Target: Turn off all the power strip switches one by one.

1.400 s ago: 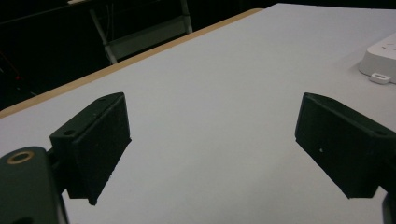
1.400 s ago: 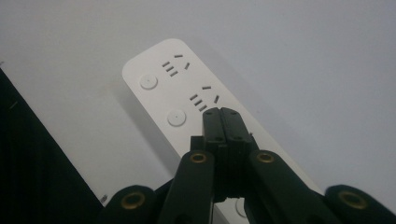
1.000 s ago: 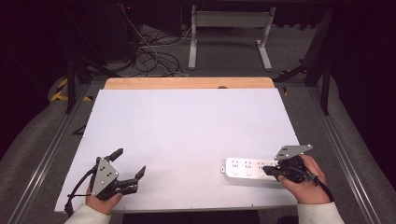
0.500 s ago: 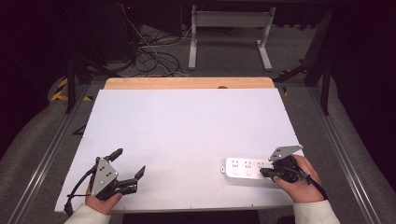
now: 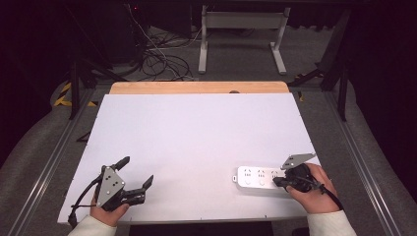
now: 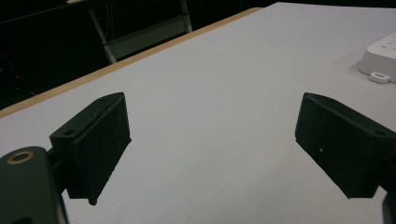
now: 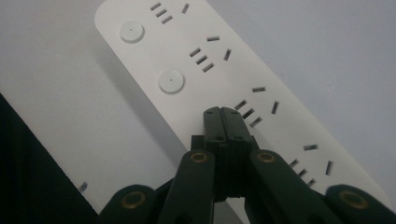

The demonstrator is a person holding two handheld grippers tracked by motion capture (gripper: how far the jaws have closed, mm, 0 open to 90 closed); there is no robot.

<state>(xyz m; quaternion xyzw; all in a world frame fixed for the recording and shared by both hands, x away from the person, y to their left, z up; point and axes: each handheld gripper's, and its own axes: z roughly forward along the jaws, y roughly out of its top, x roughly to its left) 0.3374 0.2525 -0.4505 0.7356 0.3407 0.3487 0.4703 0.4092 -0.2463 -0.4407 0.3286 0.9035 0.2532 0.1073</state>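
Right hand-held gripper [image 7: 222, 112] pressing closed jaws onto a white power strip [image 5: 258, 176] directly beneath it, left hand-held gripper [image 5: 135, 174] hovering wide open, bench [image 5: 196, 132] lying below both

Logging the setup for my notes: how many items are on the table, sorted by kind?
White power strip: 1
Hand-held gripper, left with jaws open, right with jaws shut over the strip: 2
Total: 3
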